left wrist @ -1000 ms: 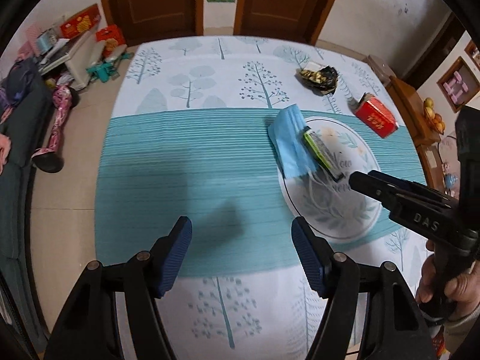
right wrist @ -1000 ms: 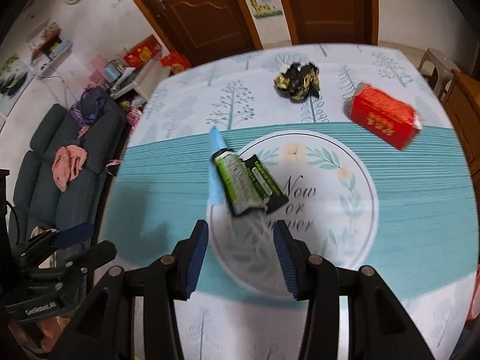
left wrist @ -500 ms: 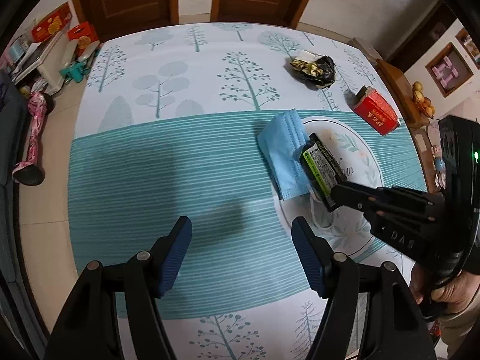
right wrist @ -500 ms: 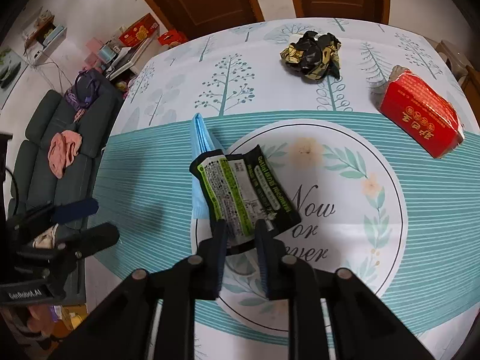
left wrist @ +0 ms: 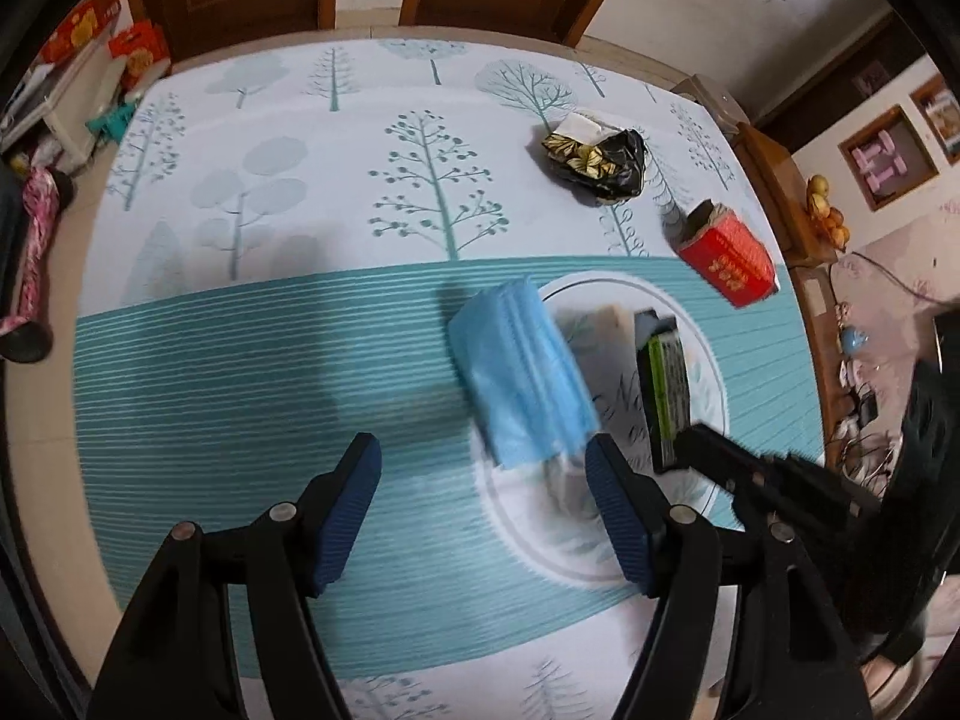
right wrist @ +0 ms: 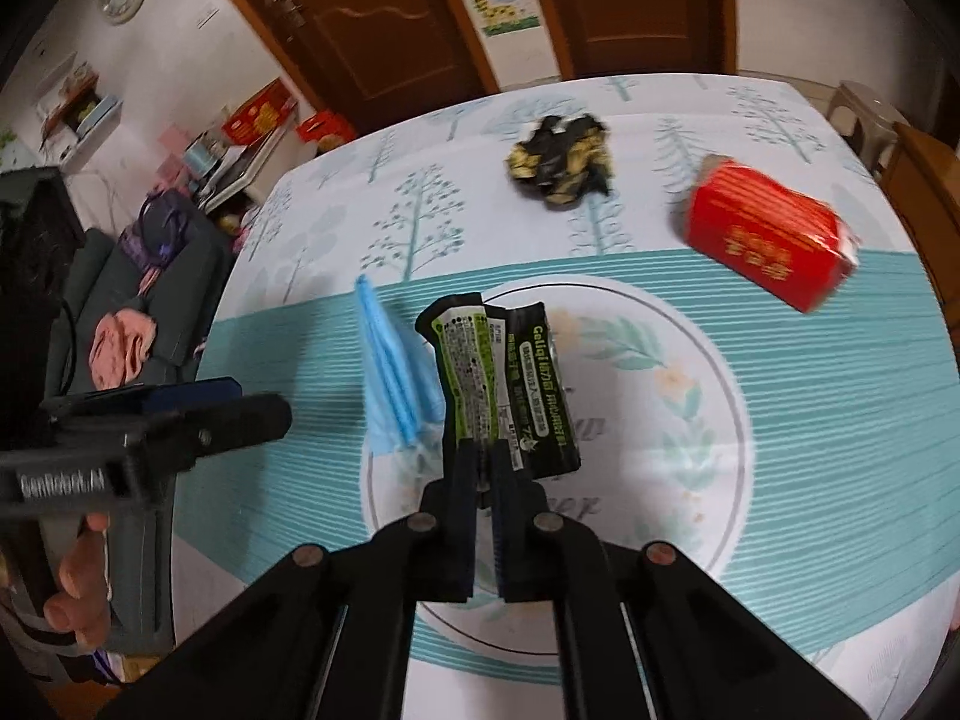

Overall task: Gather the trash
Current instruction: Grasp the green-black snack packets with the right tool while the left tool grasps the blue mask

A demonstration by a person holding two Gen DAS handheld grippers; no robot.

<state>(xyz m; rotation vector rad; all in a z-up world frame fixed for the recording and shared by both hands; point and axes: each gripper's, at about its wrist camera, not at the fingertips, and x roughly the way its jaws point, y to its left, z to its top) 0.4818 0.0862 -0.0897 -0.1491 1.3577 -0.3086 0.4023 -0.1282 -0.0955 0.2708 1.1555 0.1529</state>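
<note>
The step in hand looked like the first pickup of the collection: the right gripper had its jaws clamped together on the near end of the black-and-green snack wrapper, which lay inside the round printed medallion at the middle of the table; whether the wrapper had left the cloth could not be told. That gripper was pitched steeply downward from the near edge, its fingers reaching toward the table's centre. The left gripper hung beside it, also aimed steeply down, jaws opening with nothing pressed between the blue pads; the near end of the blue face mask sat just ahead of them and slightly toward the right pad, lying across the medallion's left rim beside the wrapper. In the right wrist view a hand was wrapped round the left tool's handle at the near left edge. The next move probably called for lifting the wrapper clear without dragging the mask, and for sliding the left jaws forward to straddle the mask's near edge before closing. Farther off, near the far right corner, the red box and the crumpled black-and-gold wrapper lay untouched, well apart from both tools.
</note>
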